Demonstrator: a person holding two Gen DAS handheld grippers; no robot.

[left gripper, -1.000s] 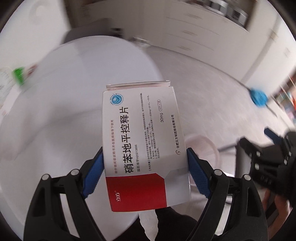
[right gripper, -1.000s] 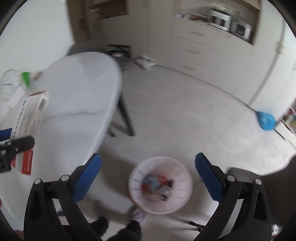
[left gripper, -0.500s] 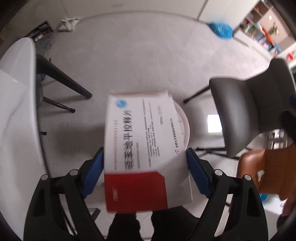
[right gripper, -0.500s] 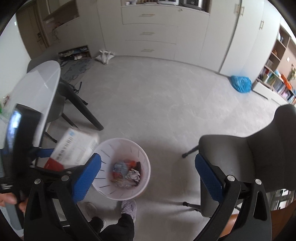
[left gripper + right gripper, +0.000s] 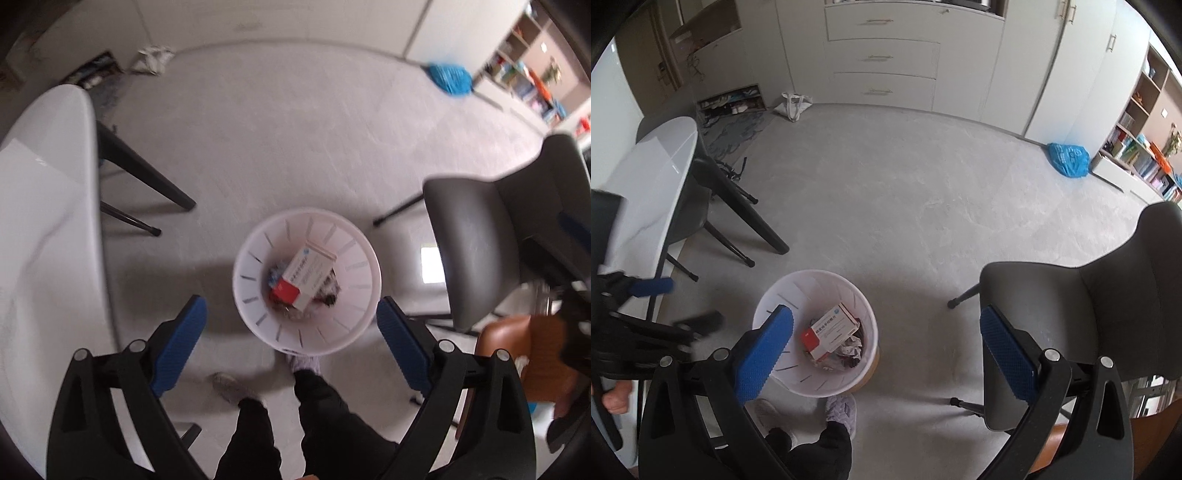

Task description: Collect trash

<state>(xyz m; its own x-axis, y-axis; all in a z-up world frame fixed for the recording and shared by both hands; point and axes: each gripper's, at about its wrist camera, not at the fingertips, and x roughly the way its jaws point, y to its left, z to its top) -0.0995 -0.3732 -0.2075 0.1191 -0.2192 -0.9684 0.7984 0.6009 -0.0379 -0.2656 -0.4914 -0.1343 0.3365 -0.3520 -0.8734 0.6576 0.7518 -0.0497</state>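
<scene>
A red-and-white medicine carton (image 5: 304,276) is seen lying tilted on crumpled waste inside the white bin (image 5: 364,273) on the floor. Light, stiff and easily dented, it would best be gripped across its narrow sides. The left tongs (image 5: 291,343), just opened, hang empty above it; the right tongs (image 5: 886,356) stand apart, empty.

Trash under medicine box (image 5: 830,331) hidden; box print blurred; chair (image 5: 1089,317) cut off.
</scene>
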